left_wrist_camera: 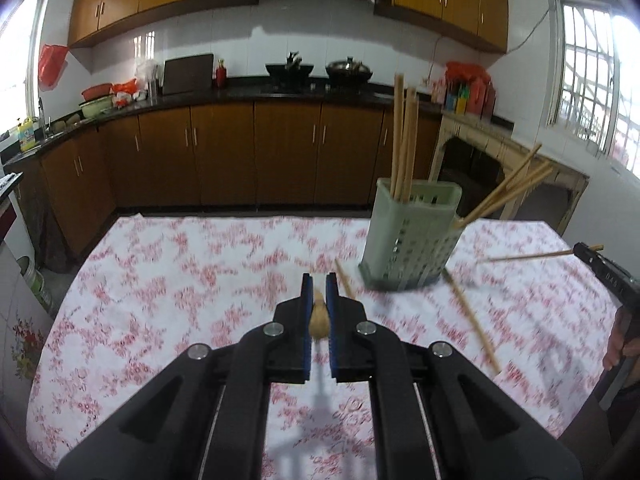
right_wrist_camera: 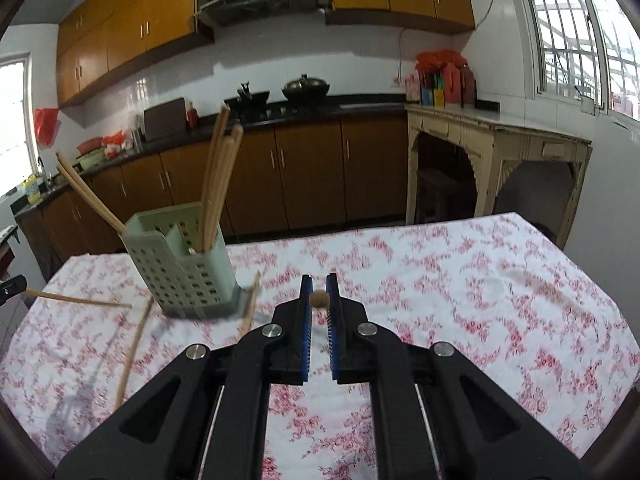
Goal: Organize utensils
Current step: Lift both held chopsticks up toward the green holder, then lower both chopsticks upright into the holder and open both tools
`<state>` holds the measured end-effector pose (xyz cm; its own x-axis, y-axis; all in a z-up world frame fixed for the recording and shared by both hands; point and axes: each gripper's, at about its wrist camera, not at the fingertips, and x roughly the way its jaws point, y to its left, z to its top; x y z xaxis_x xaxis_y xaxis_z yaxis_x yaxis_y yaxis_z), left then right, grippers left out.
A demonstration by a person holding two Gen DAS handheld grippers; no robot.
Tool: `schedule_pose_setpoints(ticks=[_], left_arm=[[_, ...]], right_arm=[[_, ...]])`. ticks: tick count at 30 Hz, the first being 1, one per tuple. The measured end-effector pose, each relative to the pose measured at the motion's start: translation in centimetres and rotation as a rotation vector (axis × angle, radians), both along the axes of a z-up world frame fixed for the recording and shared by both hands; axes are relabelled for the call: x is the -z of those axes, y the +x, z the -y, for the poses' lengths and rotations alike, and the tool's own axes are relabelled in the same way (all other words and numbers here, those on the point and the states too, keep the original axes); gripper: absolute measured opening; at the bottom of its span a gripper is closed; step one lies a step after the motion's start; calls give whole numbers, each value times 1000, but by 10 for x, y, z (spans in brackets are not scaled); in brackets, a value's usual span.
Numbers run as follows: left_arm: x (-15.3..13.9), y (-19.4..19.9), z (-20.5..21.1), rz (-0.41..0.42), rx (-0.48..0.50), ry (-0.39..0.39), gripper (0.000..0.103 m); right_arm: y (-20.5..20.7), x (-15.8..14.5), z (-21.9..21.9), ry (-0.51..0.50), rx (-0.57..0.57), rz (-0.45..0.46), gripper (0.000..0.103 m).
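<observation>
Each gripper clamps one chopstick end-on: left gripper (left_wrist_camera: 319, 286), right gripper (right_wrist_camera: 319, 286). The green holder (left_wrist_camera: 412, 236) stands near the table's far edge. Tip each stick upright over an open compartment, lower, then release.

Both tongs (left_wrist_camera: 319, 285) (right_wrist_camera: 319, 285): black angular arms, blue ribbed pads, silver round screws
</observation>
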<state>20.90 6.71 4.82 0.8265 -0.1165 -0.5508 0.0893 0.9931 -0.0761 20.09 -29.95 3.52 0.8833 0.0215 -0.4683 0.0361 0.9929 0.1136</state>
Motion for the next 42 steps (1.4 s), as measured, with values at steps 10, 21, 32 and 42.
schedule_pose_setpoints(ticks=[10,21,32,42], left_arm=[[-28,1,7,67,3,-20,7],[-49,-5,9,108,15,-32,7],[-95,-19,32,206,71,-46,7],[-132,4,69,263,116,-74,7]], right_arm=[[-4,-23,-2,41,-23,60,7],[-10,-50,-5,45,-43,109,7],[-20,-87,-16,89,-117,150,7],[-5,-120,-34,99,-179,209,7]])
